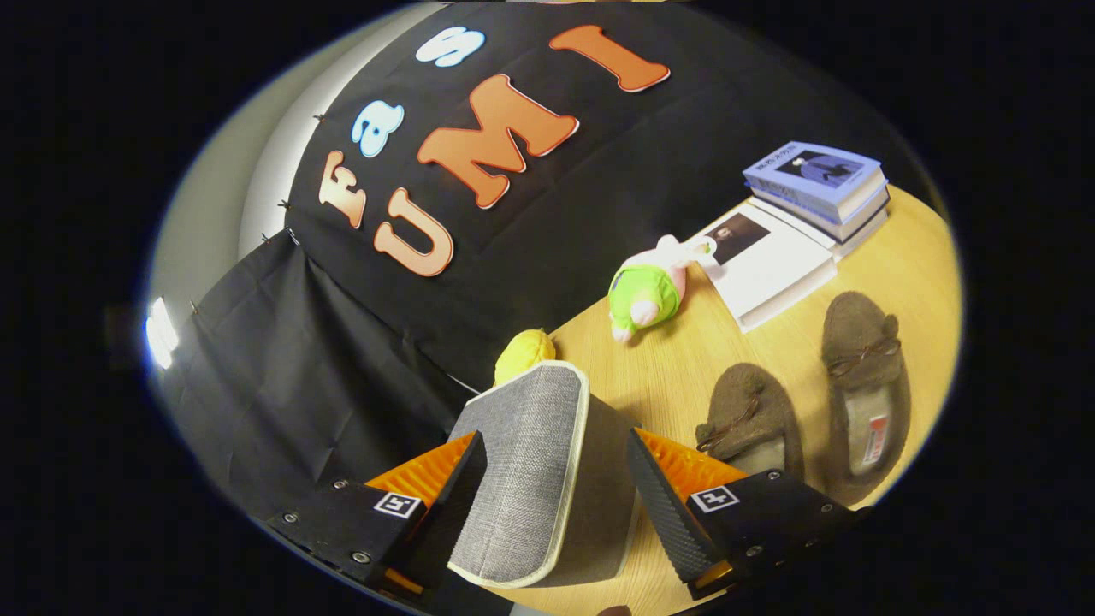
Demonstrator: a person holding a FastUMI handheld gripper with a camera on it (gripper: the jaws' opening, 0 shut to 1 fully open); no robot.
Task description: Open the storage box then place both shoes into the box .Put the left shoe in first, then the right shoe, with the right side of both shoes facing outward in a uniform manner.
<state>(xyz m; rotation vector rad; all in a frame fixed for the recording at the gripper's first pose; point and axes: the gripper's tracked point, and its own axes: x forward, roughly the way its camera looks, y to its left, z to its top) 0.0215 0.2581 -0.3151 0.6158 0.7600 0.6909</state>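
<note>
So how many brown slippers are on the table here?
2. One brown fuzzy slipper lies just beyond the gripper's open fingers; the other lies beside it, nearer the white book. None looks hidden.

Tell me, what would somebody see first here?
The grey storage box lid stands between the gripper fingers, which look spread beside it. Beyond them two brown shoes lie side by side on the wooden table, with a green plush toy and stacked books farther back.

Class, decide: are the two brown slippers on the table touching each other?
Apart. The gripper view shows bare table between the nearer slipper and the farther slipper.
</note>
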